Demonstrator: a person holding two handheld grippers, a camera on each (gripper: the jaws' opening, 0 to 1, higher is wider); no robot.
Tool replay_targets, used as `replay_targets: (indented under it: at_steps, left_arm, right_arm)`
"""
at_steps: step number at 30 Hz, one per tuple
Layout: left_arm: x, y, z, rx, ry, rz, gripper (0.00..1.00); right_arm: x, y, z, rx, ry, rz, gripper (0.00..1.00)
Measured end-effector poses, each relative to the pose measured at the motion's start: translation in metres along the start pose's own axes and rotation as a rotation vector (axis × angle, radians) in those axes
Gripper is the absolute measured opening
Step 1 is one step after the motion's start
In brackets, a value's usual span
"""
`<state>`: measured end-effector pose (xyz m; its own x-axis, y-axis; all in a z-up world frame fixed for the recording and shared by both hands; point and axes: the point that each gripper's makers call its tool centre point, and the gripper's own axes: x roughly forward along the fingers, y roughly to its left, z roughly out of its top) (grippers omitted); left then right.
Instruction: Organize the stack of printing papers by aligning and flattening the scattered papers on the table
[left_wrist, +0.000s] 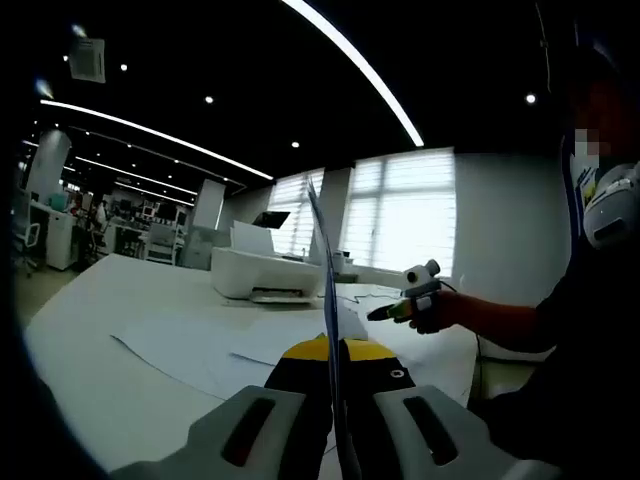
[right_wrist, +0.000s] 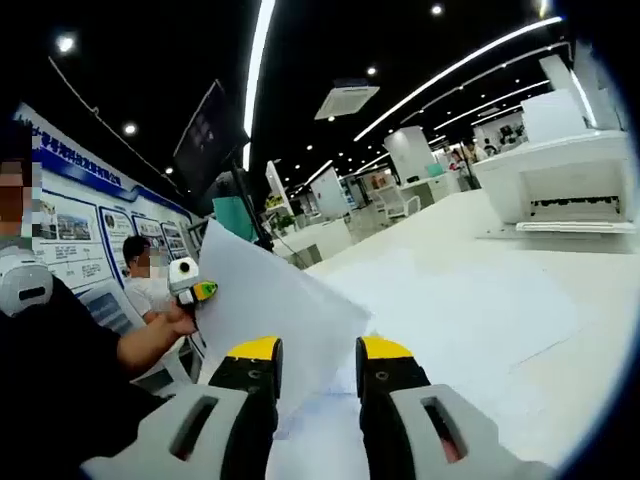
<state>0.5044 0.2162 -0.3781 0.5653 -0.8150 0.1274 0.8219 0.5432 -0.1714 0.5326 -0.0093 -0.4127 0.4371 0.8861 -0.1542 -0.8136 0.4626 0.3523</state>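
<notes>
A white sheet (left_wrist: 322, 250) stands edge-on between the yellow-tipped jaws of my left gripper (left_wrist: 333, 348), which is shut on it. In the right gripper view the same sheet (right_wrist: 270, 300) faces the camera, lifted off the table, with the left gripper (right_wrist: 198, 292) pinching its left edge. My right gripper (right_wrist: 320, 355) is open; the sheet's lower part hangs in or just behind the gap between its jaws. The right gripper (left_wrist: 405, 305) also appears to the right of the sheet in the left gripper view. More loose papers (left_wrist: 230, 345) lie spread flat on the white table (left_wrist: 110, 290).
A white printer (left_wrist: 265, 272) stands on the table beyond the papers, and is the printer (right_wrist: 570, 185) at the right. Flat sheets (right_wrist: 470, 310) cover the table in front of it. The person's forearm (right_wrist: 140, 345) reaches in from the left. Office desks stand far behind.
</notes>
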Motion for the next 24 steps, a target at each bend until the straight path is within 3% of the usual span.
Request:
replay_targets:
  at_steps: [3,15,24]
  left_arm:
    - [-0.001,0.000,0.000,-0.001,0.005,0.004,0.06]
    - [-0.002,0.000,-0.002,-0.010,0.032,0.009,0.06]
    - [-0.003,0.021,-0.023,-0.002,0.154,0.118,0.07]
  right_arm:
    - [-0.010,-0.019,0.004,-0.069,0.015,-0.067,0.31]
    - [-0.024,-0.027,0.008,-0.177,0.032,-0.162,0.39]
    - [-0.029,-0.034,0.014,-0.208,0.029,-0.190,0.38]
